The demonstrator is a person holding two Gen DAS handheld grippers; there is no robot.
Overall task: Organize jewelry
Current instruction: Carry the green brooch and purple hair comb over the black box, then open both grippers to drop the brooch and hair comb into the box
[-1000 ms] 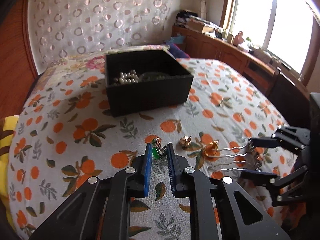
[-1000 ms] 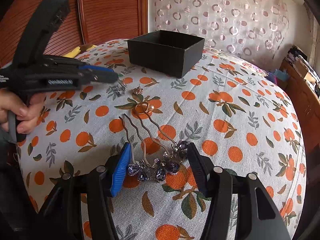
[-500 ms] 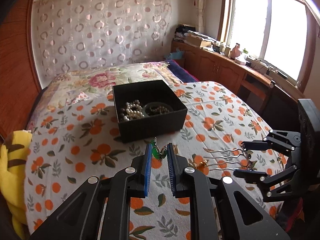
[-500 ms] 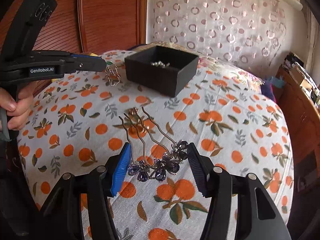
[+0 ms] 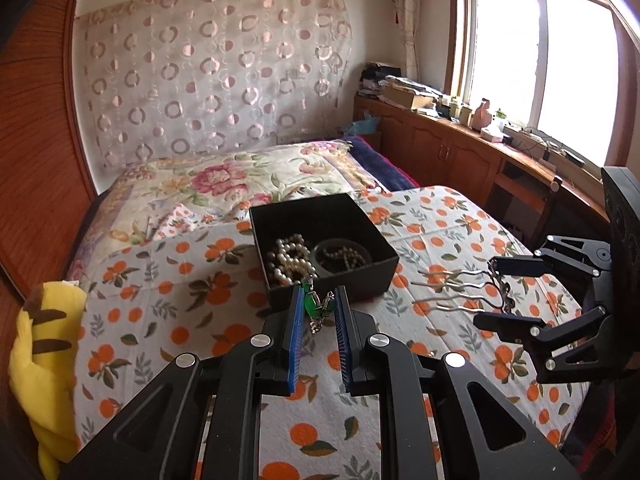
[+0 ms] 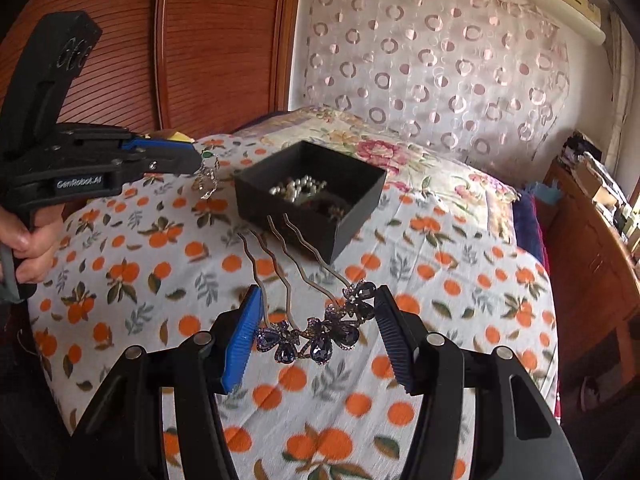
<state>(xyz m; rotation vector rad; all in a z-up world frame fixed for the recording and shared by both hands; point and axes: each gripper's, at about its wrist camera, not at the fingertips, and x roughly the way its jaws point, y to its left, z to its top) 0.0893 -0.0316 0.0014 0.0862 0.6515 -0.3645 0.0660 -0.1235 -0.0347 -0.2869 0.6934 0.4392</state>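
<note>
My left gripper (image 5: pixel 318 304) is shut on a green-stone earring (image 5: pixel 314 307) and holds it in the air just in front of the open black box (image 5: pixel 360 272). The box holds a pearl necklace (image 5: pixel 290 258) and a dark bangle (image 5: pixel 342 256). My right gripper (image 6: pixel 320 320) is shut on a purple-flower hair comb (image 6: pixel 316 330), its wavy metal prongs pointing toward the box (image 6: pixel 352 216). From the left wrist view the comb (image 5: pixel 460 292) and right gripper (image 5: pixel 504 292) hang right of the box. The left gripper (image 6: pixel 196 156) with its dangling earring (image 6: pixel 208 178) shows left of the box.
The box sits on a bed covered with an orange-print cloth (image 5: pixel 168 304). A yellow plush toy (image 5: pixel 40 344) lies at the bed's left edge. A wooden cabinet (image 5: pixel 460 156) with clutter runs under the window on the right. A wooden panel wall (image 6: pixel 208 40) stands behind the bed.
Both grippers have lifted off the cloth with their pieces and moved toward the black box. The earring now hangs by the box's front wall, and the comb is higher and closer to the box.
</note>
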